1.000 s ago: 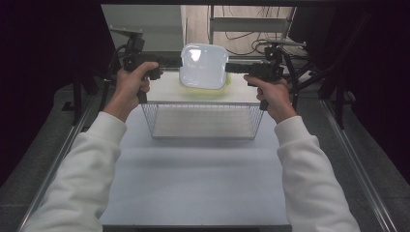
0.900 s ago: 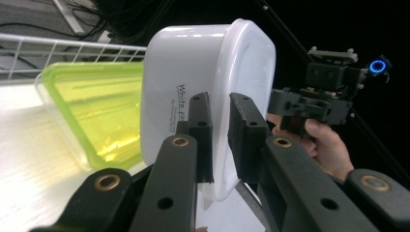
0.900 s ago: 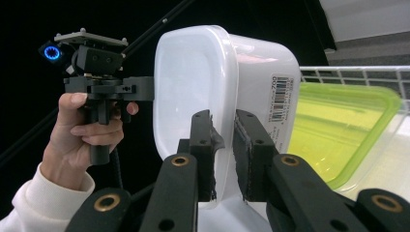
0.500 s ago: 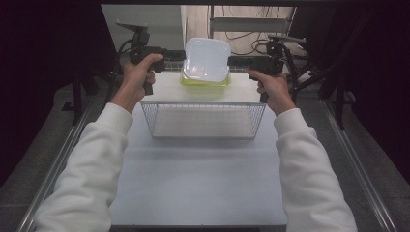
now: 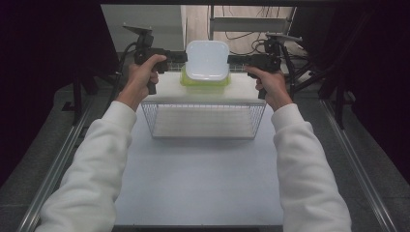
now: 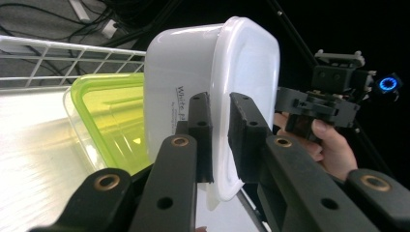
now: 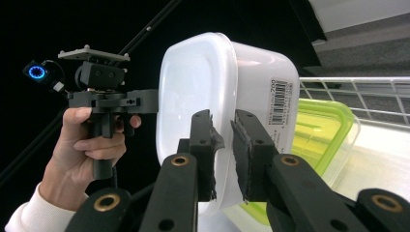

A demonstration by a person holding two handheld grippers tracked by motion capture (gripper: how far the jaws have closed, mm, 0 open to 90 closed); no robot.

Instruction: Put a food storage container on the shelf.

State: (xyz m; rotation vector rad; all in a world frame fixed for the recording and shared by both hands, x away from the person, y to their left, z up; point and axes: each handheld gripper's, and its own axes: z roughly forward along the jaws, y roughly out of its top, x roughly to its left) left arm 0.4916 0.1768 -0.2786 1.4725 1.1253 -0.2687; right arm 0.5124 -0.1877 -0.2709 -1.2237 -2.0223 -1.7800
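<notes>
A white lidded container is held from both sides over a green-lidded container, which rests on the white top of a wire rack. My left gripper is shut on the white container's left rim. My right gripper is shut on its right rim. In the left gripper view the jaws pinch the lid edge of the white container, with the green one behind. In the right gripper view the jaws clamp the same rim. Whether the two containers touch I cannot tell.
The wire rack stands at the far middle of a white table. Metal rails run along both sides of the table. Dark stands and cables crowd the back, close to both grippers.
Both hands have carried the white container farther back over the rack and a little down. It now sits directly over the green container.
</notes>
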